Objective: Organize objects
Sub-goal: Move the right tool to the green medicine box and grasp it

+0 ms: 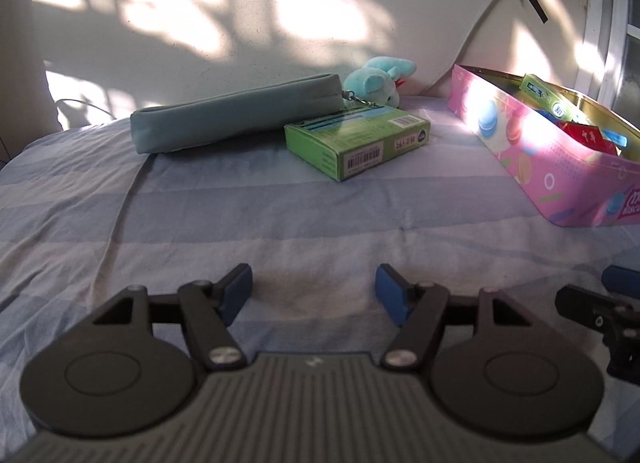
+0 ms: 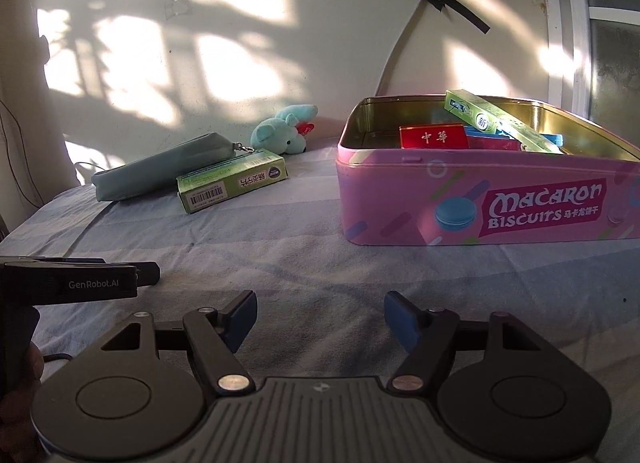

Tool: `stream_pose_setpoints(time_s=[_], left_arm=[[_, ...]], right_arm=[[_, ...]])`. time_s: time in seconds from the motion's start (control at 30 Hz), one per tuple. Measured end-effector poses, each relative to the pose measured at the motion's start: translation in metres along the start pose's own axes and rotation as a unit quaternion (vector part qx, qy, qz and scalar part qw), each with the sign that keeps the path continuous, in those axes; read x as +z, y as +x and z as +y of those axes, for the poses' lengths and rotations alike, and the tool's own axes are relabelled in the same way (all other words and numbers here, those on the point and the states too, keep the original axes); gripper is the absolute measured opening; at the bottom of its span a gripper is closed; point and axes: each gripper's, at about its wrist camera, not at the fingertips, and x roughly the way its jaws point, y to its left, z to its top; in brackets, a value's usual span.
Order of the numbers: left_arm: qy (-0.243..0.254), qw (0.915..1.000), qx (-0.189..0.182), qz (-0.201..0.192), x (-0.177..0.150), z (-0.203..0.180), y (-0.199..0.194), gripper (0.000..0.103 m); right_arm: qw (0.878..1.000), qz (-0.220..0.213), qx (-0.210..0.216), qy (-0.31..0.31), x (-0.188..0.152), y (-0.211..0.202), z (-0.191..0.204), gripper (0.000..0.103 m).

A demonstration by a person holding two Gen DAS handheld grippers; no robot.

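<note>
On the striped bedsheet (image 1: 280,199) a green carton (image 1: 358,143) leans on a teal pencil pouch (image 1: 236,115) beside a plush toy (image 2: 282,131), seemingly awaiting the pink macaron biscuit tin (image 2: 480,199), which already holds boxes. Both the left gripper (image 1: 314,291) and right gripper (image 2: 320,319) angle downward over bare sheet; jaws apart, empty, well short of the carton.

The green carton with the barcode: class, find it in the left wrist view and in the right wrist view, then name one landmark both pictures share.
Left wrist view: the green carton lies just above centre, leaning on the teal pouch.
Right wrist view: it sits left of centre, against the same pouch.
Shared landmark: the pink biscuit tin, to the carton's right in both.
</note>
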Motion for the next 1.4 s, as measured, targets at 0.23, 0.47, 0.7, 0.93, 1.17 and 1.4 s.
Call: stream_pose_setpoints(time_s=[0.23, 0.47, 0.7, 0.93, 1.17, 1.4], left_arm=[[-0.054, 0.9964, 0.066, 0.001, 0.009, 0.065, 0.017, 0.07], [-0.131, 0.9898, 0.051, -0.023, 0.008, 0.093, 0.014, 0.07], [-0.116, 0.9903, 0.046, -0.06, 0.01, 0.088, 0.01, 0.071], [-0.153, 0.9865, 0.024, -0.055, 0.011, 0.102, 0.014, 0.071], [-0.19, 0.9803, -0.006, -0.055, 0.012, 0.114, 0.014, 0.072], [-0.164, 0.9832, -0.025, -0.076, 0.038, 0.117, 0.014, 0.084]], right_arm=[[0.996, 0.019, 0.048, -0.075, 0.017, 0.031, 0.041, 0.073], [0.995, -0.037, 0.061, -0.075, 0.079, 0.089, 0.056, 0.081], [0.998, 0.0, 0.059, 0.005, 0.146, 0.169, 0.039, 0.083], [0.991, 0.084, 0.096, 0.04, 0.153, 0.21, 0.032, 0.058], [0.98, 0.093, 0.177, 0.02, 0.119, 0.16, 0.049, 0.045], [0.976, 0.053, 0.21, -0.03, 0.076, 0.096, 0.067, 0.075]])
